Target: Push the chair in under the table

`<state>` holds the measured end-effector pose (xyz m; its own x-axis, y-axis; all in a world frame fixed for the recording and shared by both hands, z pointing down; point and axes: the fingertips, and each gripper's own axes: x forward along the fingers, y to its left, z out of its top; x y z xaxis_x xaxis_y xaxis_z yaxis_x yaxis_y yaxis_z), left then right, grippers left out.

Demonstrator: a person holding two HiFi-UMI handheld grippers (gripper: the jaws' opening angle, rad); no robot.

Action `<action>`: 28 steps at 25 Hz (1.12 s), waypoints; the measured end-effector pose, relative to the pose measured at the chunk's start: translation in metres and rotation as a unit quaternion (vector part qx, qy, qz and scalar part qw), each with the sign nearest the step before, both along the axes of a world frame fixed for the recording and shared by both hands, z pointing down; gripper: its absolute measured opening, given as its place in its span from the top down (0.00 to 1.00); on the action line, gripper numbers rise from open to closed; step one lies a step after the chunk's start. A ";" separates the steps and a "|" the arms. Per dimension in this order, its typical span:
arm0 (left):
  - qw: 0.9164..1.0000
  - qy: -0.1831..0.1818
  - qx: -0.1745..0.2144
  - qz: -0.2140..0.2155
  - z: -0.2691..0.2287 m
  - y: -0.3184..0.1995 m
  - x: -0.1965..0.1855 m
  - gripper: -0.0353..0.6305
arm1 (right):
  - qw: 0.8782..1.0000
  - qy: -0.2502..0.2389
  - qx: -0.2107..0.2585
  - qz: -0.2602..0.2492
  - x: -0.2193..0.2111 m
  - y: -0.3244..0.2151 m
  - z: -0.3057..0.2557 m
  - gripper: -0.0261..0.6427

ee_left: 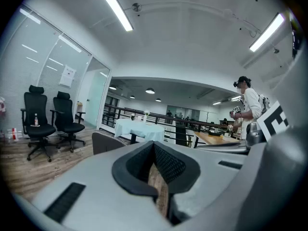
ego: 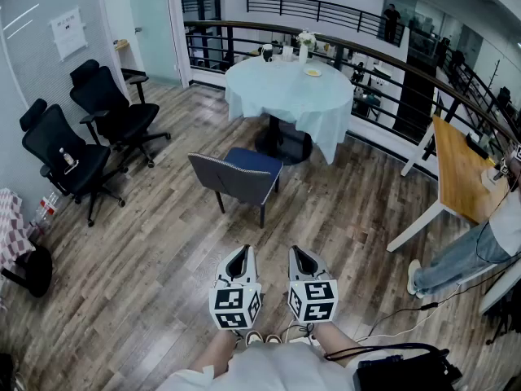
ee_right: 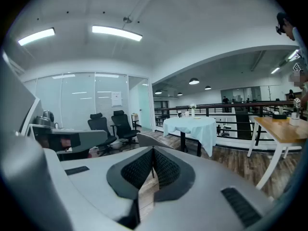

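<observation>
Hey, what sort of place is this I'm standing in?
Probably an office or lab space on an upper floor: black swivel office chairs by a glass partition wall, a black metal railing along an open edge, and a light wooden desk.

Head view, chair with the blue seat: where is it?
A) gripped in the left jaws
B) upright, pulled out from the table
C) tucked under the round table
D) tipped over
B: the chair stands upright on its legs short of the round table, seat in plain view.
</observation>
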<state>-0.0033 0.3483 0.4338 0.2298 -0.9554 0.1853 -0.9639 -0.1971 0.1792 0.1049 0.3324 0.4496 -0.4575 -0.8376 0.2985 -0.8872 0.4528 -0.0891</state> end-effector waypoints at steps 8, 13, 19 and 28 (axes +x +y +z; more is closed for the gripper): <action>1.000 0.011 -0.011 -0.005 0.004 -0.006 -0.005 0.94 | 1.000 0.001 -0.006 0.000 -0.001 -0.007 0.003 0.94; 0.999 0.024 -0.021 -0.010 0.010 -0.009 -0.013 0.94 | 1.000 -0.004 -0.011 0.002 -0.006 -0.011 0.007 0.94; 0.999 0.023 -0.028 -0.004 0.015 -0.014 -0.025 0.94 | 1.000 -0.009 -0.024 0.007 -0.016 -0.017 0.014 0.94; 0.999 0.011 -0.038 0.012 0.026 -0.026 -0.046 0.94 | 0.999 -0.011 -0.035 0.037 -0.024 -0.026 0.023 0.94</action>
<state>-0.0496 0.3222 0.4594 0.2580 -0.9325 0.2527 -0.9545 -0.2057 0.2158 0.0807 0.3064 0.4727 -0.4023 -0.8467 0.3481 -0.9154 0.3783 -0.1378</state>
